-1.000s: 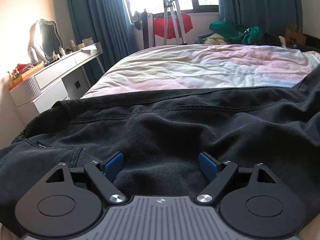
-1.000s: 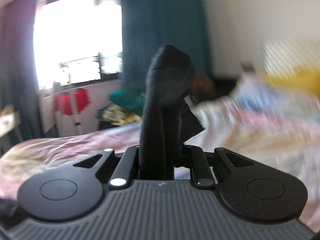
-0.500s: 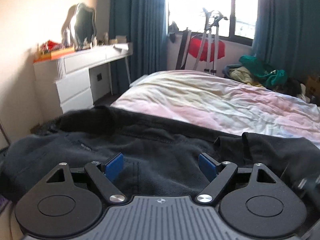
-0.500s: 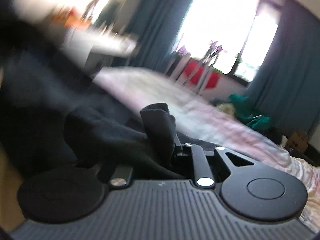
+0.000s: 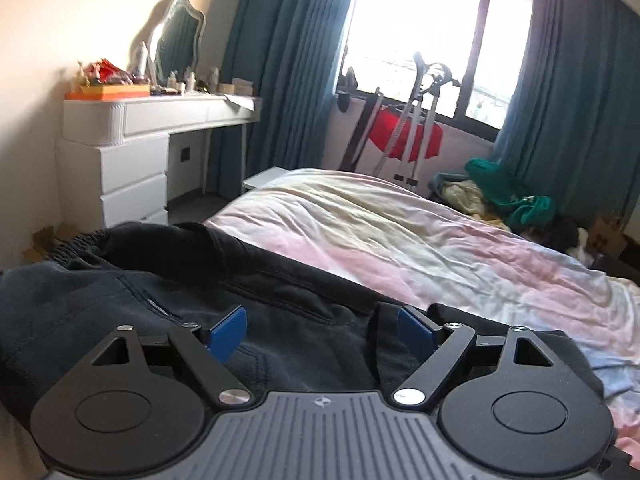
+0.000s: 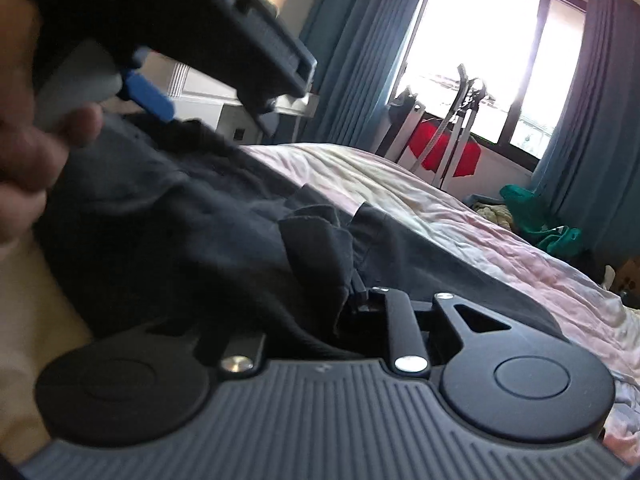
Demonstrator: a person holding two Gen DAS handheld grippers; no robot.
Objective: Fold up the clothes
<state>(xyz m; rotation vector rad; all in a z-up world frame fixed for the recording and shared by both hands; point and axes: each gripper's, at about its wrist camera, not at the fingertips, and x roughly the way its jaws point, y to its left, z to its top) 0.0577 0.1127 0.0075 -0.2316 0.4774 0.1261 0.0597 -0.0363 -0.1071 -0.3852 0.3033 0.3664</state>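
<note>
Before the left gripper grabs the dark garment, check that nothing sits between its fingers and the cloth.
Nothing visible does. The left gripper hangs open right over the dark garment on the bed, with only bare cloth between its blue pads.

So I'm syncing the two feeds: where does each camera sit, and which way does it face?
Left wrist: on the left gripper, above the dark garment, facing the window; its blue fingers stand apart.
Right wrist: on the right gripper, same direction; its fingers are opening with cloth between them; a hand shows.
Both share the bed, garment and window.
</note>
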